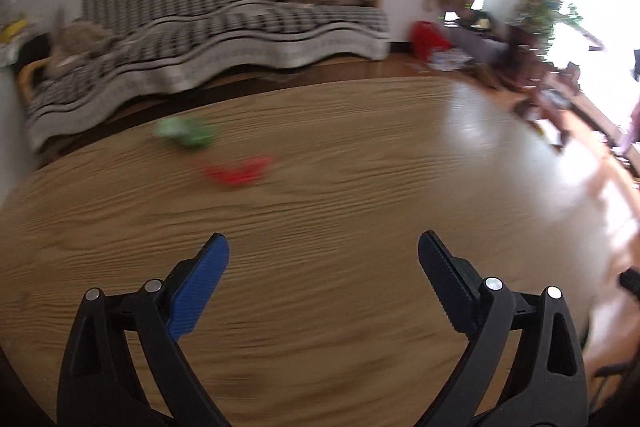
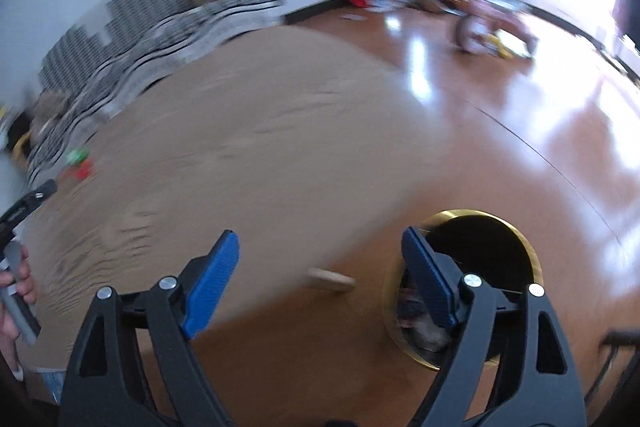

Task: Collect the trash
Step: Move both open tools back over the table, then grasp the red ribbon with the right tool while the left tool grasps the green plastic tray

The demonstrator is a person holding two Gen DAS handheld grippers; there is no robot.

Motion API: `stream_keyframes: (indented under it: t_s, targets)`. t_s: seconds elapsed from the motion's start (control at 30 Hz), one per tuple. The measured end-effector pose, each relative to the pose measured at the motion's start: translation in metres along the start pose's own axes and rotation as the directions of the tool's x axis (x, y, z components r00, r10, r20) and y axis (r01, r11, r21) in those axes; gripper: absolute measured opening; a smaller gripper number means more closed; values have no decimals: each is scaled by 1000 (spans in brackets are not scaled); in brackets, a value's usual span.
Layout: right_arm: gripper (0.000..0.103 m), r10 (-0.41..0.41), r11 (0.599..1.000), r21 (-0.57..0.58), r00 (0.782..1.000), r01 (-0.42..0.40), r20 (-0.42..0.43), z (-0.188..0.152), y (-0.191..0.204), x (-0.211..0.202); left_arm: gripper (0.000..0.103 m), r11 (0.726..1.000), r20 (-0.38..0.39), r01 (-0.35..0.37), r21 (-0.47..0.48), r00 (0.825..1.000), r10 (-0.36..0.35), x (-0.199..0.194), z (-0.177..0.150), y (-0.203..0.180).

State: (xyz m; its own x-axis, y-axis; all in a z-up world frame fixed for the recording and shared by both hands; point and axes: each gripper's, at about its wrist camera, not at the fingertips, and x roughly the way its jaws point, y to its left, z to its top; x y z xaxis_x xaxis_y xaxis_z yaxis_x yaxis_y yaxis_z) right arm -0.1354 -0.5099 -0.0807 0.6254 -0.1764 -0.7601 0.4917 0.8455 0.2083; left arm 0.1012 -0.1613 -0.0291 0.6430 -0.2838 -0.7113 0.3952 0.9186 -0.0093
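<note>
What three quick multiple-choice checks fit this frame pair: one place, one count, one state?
1. Where is the bin with the gold rim?
A. on the table
B. on the floor beside the table
C. on the sofa

2. How many pieces of trash lie on the table?
A. two
B. four
C. none

3. How does the left hand-held gripper stand?
A. shut on the red piece
B. shut, empty
C. open, empty

Answers:
1 B: the bin stands on the floor off the table edge.
2 A: one green piece and one red piece, both blurred.
3 C: the left hand-held gripper has its jaws wide apart, with only tabletop between them.
</note>
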Motion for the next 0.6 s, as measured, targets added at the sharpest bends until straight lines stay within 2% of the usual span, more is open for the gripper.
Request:
stream_keyframes:
  t_s: [0.17, 0.3, 0.43, 0.6]
  targets:
    - [82, 122, 970, -203, 991, -132, -63, 10, 130, 34, 93, 988, -68, -118, -104, 991, 111, -1, -18, 87]
    - [83, 171, 926, -317, 977, -203, -123, 9, 227, 72, 93, 976, -106, -152, -157, 985, 137, -2, -36, 133]
    - [82, 174, 892, -393, 972, -223, -157, -1, 301, 107, 93, 966, -134, -163, -202, 981, 138, 1, -48, 160]
    - [84, 144, 872, -454, 982, -185, -123, 7, 363, 144, 93, 953, -171, -174, -249, 976, 133, 20, -54, 182]
